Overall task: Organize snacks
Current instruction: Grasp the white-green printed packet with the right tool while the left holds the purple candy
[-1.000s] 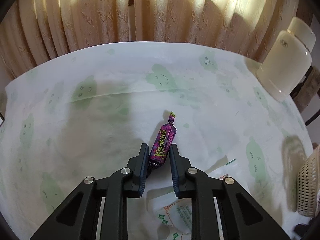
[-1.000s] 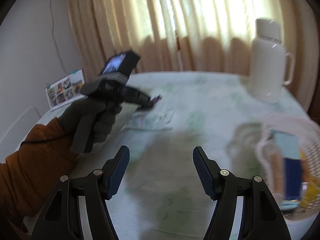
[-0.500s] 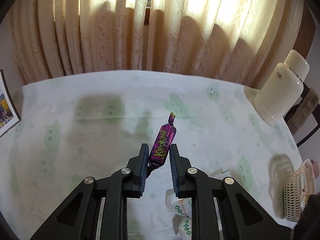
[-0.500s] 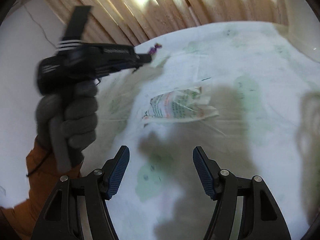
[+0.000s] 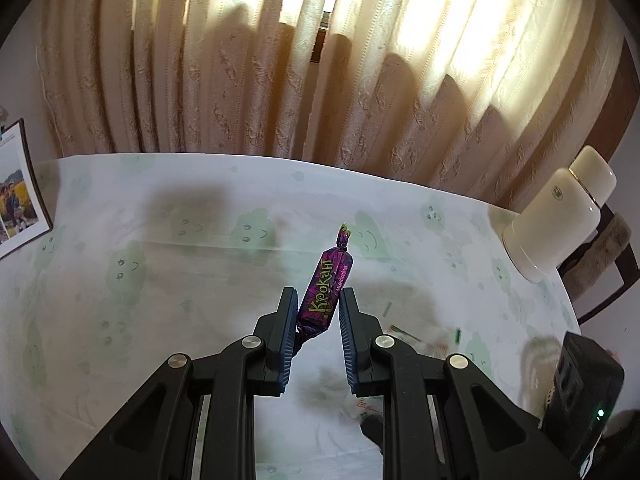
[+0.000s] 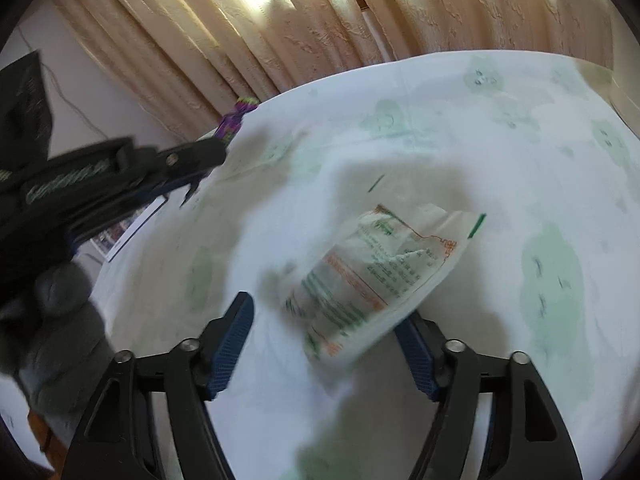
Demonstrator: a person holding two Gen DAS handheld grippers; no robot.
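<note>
The purple candy (image 5: 326,295) is clamped in the left hand-held gripper (image 5: 316,304), lifted above the desk (image 5: 160,280). The white snack packet (image 6: 372,280) lies on the desk between the opening, untouching jaws of the right hand-held gripper (image 6: 324,312).

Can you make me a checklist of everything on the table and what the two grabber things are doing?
Surface: tablecloth, white with green smiley clouds, wrinkled.
Job's things: purple candy, lifted off the cloth; white snack packet lying on the cloth, blurred.
Clutter: cream thermos at the far right edge; photo sheet at the left edge.
Grippers: left gripper shut on the candy; right gripper opening, packet between its jaws, not pressed.
Cables: thin wire on the wall.
Surroundings: beige curtain, sunlit; gloved hand holding the left gripper.
</note>
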